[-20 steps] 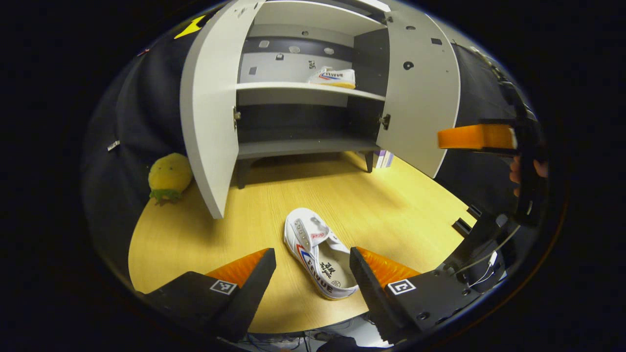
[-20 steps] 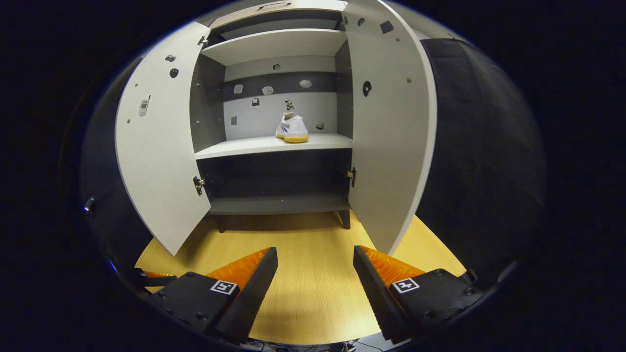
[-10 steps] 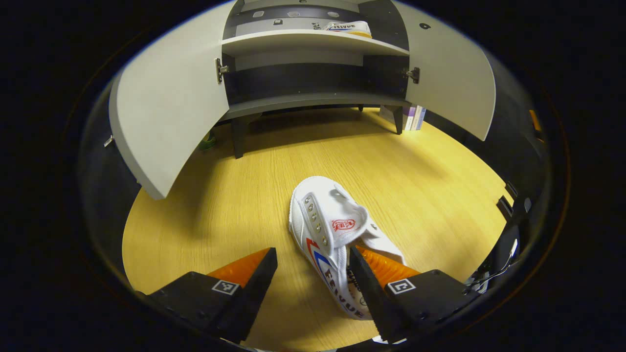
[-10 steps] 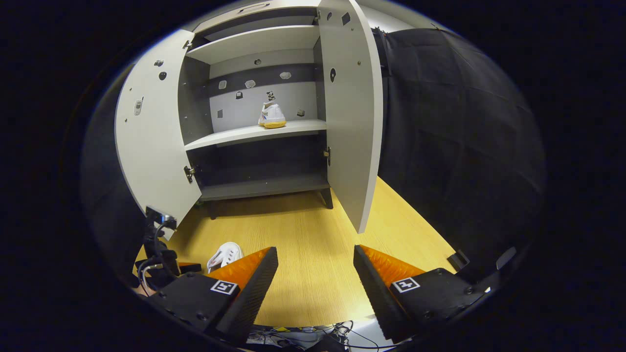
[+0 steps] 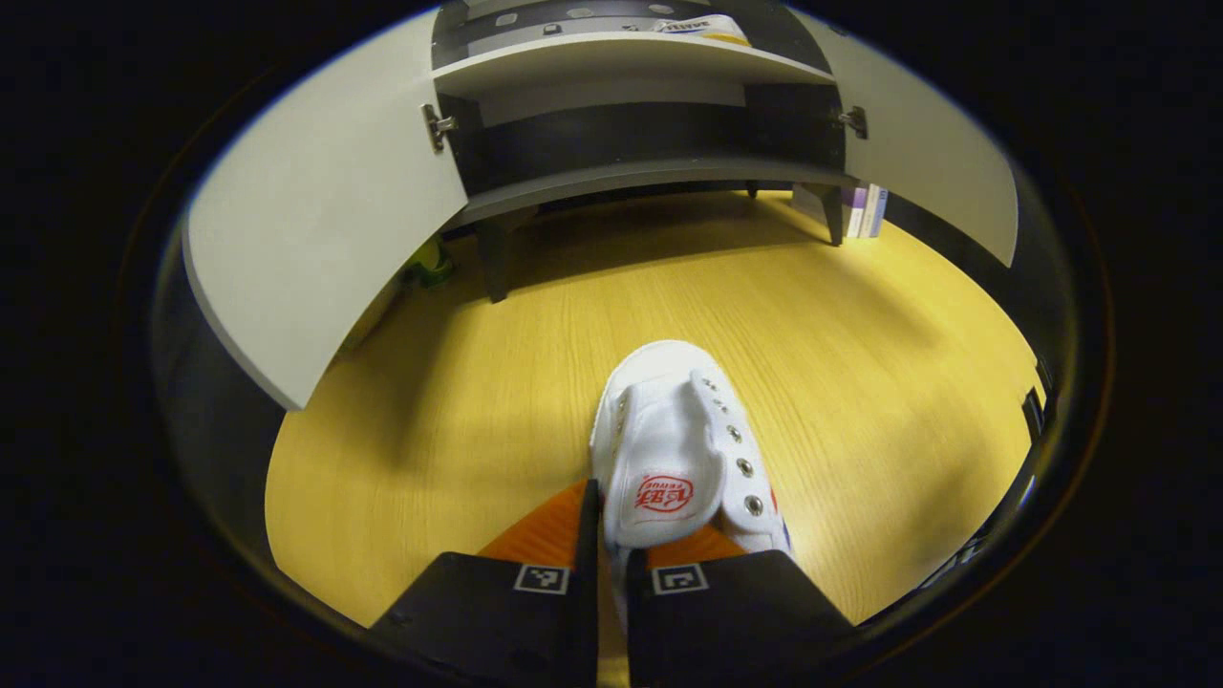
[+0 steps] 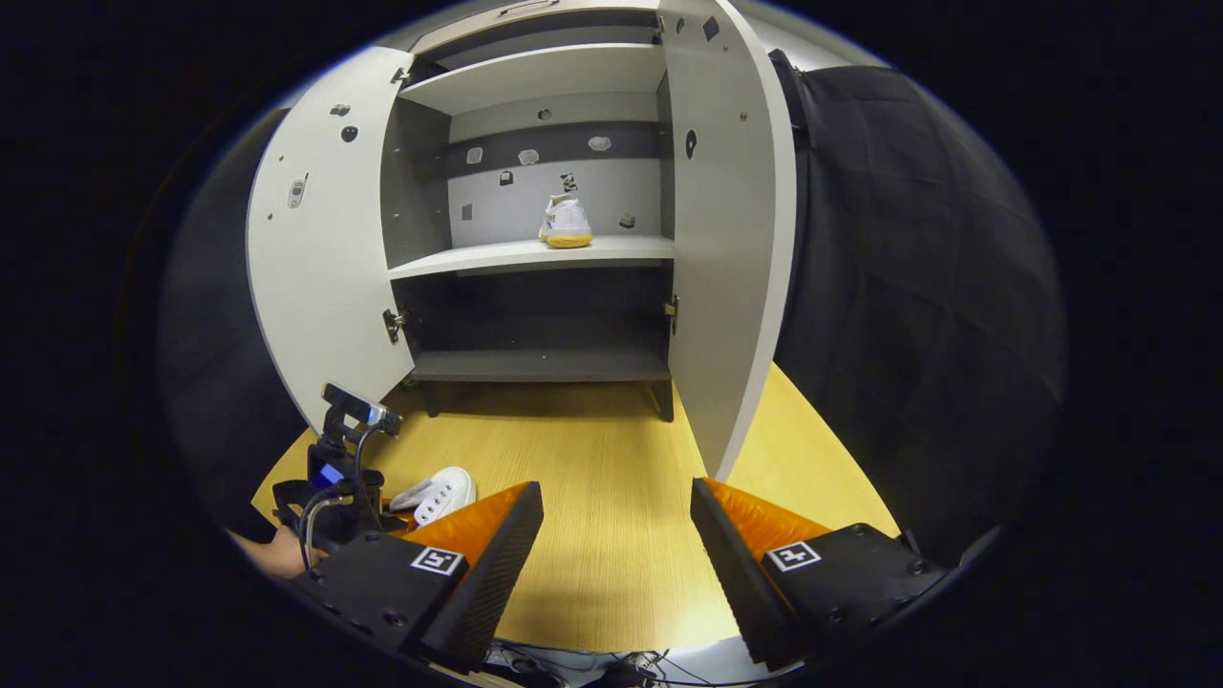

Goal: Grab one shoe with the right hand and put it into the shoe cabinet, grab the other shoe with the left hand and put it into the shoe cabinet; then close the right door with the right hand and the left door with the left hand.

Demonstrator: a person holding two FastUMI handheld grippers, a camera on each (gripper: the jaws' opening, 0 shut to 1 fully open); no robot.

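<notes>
A white canvas shoe (image 5: 678, 440) lies on the wooden table, toe toward the shoe cabinet (image 5: 621, 177). My left gripper (image 5: 609, 535) is shut on the shoe's left side wall beside the tongue. In the right gripper view the same shoe (image 6: 439, 492) pokes out at lower left. The other shoe (image 6: 566, 222) stands on the cabinet's middle shelf (image 6: 535, 256). The left door (image 6: 325, 248) and the right door (image 6: 731, 239) both stand wide open. My right gripper (image 6: 616, 535) hovers open over the table in front of the cabinet, holding nothing.
Some books (image 5: 865, 210) lean by the cabinet's right leg. A yellow-green plush (image 5: 430, 268) peeks from behind the left door (image 5: 325, 220). A hand (image 6: 272, 554) grips the left tool at lower left. Black cloth hangs beyond the right door.
My left gripper dropped onto the shoe and closed on its side wall. The right gripper pulled back slightly and swung a little, staying open.
</notes>
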